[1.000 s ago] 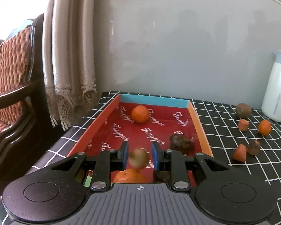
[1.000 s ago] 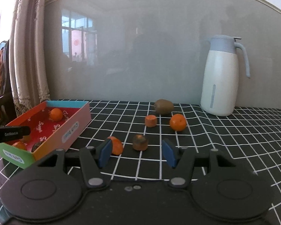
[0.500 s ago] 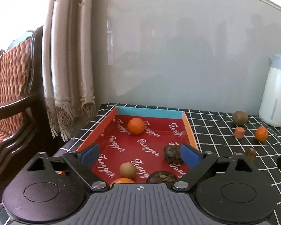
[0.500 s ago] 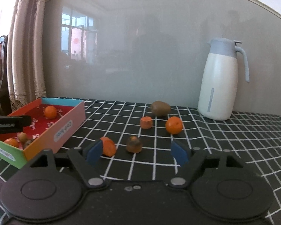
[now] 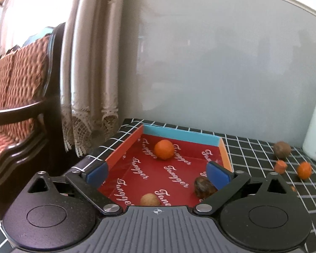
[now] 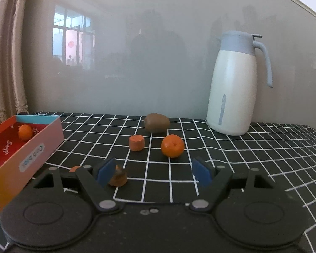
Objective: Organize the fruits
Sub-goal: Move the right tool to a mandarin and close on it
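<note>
Left gripper (image 5: 157, 174) jaws are opening, nearly full spread, nothing between them; it hangs over the red tray (image 5: 180, 137), which holds a tangerine (image 5: 164, 149), a small tan fruit (image 5: 150, 199) and a dark brown one (image 5: 204, 186). Right gripper (image 6: 153, 171) jaws are apart and empty, low over the worktop (image 6: 252, 151), with a small brown fruit (image 6: 118, 178) touching or just behind the left pad. Further out: orange chunk (image 6: 136, 143), tangerine (image 6: 172, 146), kiwi (image 6: 157, 123), white jug (image 6: 234, 84). Risk: that off-centre brown fruit gets nudged and rolls, likely toward the tray wall, if the jaws close or advance without re-centring.
</note>
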`<state>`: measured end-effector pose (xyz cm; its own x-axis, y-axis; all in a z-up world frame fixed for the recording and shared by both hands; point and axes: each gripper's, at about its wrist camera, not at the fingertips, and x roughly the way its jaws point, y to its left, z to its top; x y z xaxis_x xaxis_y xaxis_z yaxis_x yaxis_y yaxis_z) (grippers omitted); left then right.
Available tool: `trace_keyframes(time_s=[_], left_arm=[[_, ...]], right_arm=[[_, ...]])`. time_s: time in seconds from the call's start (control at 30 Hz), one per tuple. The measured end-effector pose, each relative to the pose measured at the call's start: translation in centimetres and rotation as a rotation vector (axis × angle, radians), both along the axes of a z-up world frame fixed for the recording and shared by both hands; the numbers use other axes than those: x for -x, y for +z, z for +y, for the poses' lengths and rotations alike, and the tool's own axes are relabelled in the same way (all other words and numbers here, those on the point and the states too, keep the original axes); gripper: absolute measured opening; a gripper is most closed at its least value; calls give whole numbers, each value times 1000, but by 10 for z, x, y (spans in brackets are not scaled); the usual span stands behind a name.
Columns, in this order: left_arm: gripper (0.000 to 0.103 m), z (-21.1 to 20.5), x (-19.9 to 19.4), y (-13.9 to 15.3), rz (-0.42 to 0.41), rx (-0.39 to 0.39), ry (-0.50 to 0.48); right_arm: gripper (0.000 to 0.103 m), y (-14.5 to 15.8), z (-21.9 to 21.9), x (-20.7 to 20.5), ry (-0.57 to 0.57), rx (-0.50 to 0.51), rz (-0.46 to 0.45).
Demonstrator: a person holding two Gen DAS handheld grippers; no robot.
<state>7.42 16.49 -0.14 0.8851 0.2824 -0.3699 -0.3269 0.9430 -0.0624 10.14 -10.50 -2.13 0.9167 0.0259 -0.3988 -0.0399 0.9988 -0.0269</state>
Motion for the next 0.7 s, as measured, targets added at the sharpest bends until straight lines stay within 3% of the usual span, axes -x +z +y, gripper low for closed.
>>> trace_keyframes(time_s=[0.1,0.27,0.5,0.7], left_arm=[[99,0,-3,1,-13,20,14],[102,-4,-10,0,-9,26,34],[103,2,-15,0,-3,28,44],[103,12,-16,-2,3,77,68]], right_arm=[[78,0,2,-21,-3,38,-6],[75,-4,-6,-51,-34,12,14],[71,-13,-8,-76,-41,42,46],[68,-16,-16,-90,-61,34,75]])
